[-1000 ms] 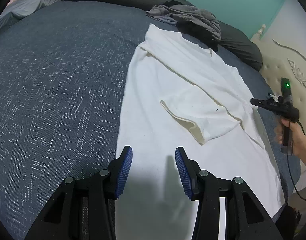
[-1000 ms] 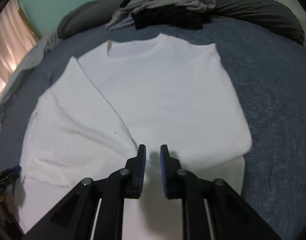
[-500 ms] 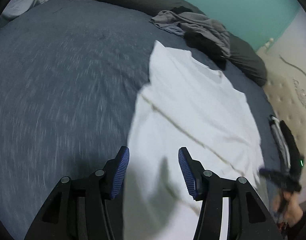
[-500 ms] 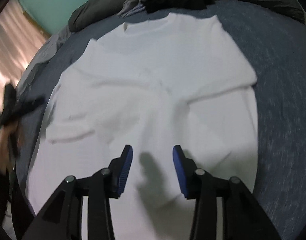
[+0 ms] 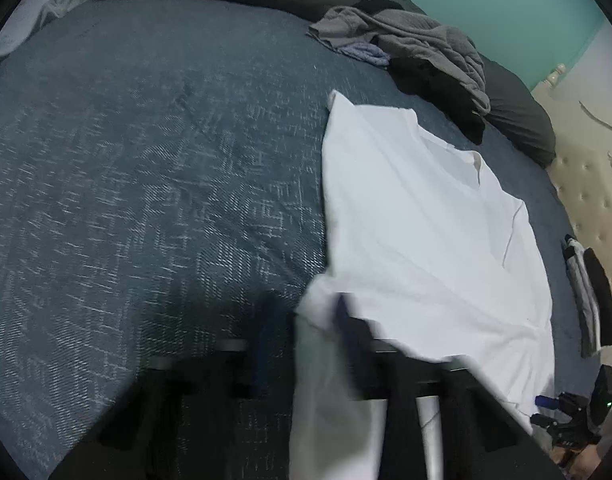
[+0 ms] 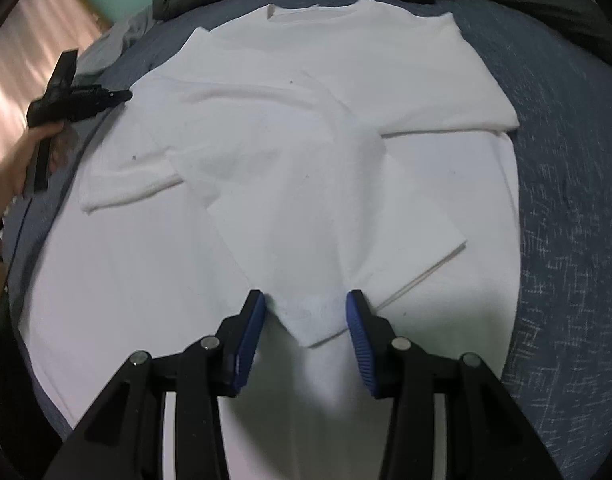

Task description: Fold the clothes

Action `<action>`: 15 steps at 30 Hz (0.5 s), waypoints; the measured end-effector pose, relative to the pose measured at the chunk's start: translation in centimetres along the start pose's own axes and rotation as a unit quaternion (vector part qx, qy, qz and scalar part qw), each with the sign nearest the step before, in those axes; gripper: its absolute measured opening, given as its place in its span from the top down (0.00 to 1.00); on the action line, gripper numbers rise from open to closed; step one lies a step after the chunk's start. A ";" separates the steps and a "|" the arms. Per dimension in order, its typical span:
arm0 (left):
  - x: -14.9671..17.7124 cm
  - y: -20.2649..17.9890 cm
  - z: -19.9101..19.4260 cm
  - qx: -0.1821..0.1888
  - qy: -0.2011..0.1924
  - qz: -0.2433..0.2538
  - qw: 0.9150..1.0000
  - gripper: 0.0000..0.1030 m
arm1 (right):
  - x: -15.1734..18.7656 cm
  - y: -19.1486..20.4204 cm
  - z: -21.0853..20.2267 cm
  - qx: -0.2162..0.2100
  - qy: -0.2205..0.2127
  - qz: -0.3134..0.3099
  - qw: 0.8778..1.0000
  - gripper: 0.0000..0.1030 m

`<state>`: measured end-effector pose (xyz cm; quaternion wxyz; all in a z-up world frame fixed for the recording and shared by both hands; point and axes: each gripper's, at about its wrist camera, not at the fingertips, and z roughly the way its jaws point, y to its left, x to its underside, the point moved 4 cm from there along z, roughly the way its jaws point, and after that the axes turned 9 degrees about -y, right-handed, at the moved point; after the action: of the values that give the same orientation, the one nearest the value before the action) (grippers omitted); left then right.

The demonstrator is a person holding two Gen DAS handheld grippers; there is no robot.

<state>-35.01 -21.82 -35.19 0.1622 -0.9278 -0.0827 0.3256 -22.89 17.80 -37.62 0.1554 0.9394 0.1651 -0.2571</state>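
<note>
White cotton, the T-shirt (image 6: 306, 152) lies flat on the bed (image 5: 146, 184), both sleeves turned inward over the chest to narrow it. The right gripper (image 6: 304, 320) hovers with fingers spread; the left gripper (image 5: 302, 336) is blurred, its fingers unreadable.

**Dim room, smeary left cam**

Both views are pretty dark with heavy fisheye bending and black corners. Left gripper (image 5: 306, 336) is motion-blurred to a smudge. Right gripper (image 6: 304, 320) is sharp, soft shadow beneath. Shirt (image 6: 306, 152) looks bluish; pinkish glow far left.
</note>
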 end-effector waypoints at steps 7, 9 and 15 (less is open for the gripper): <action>-0.7 -0.5 -1.0 -0.005 -0.005 0.028 1.000 0.92 | -0.1 -0.7 -0.9 -0.013 0.000 -0.004 1.000 0.96; -0.7 -0.3 -0.9 -0.006 -0.001 0.025 1.000 0.92 | -0.1 -0.7 -1.5 -0.021 0.001 -0.011 1.000 0.96; -0.9 0.4 -0.5 -0.009 0.008 0.018 1.000 0.93 | -0.1 -1.0 -2.2 -0.043 0.009 -0.015 0.999 0.97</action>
<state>-35.33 -22.56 -34.42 0.1485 -0.9330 -0.0681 0.3206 -22.45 19.51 -35.95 0.1902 0.9317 0.1914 -0.2431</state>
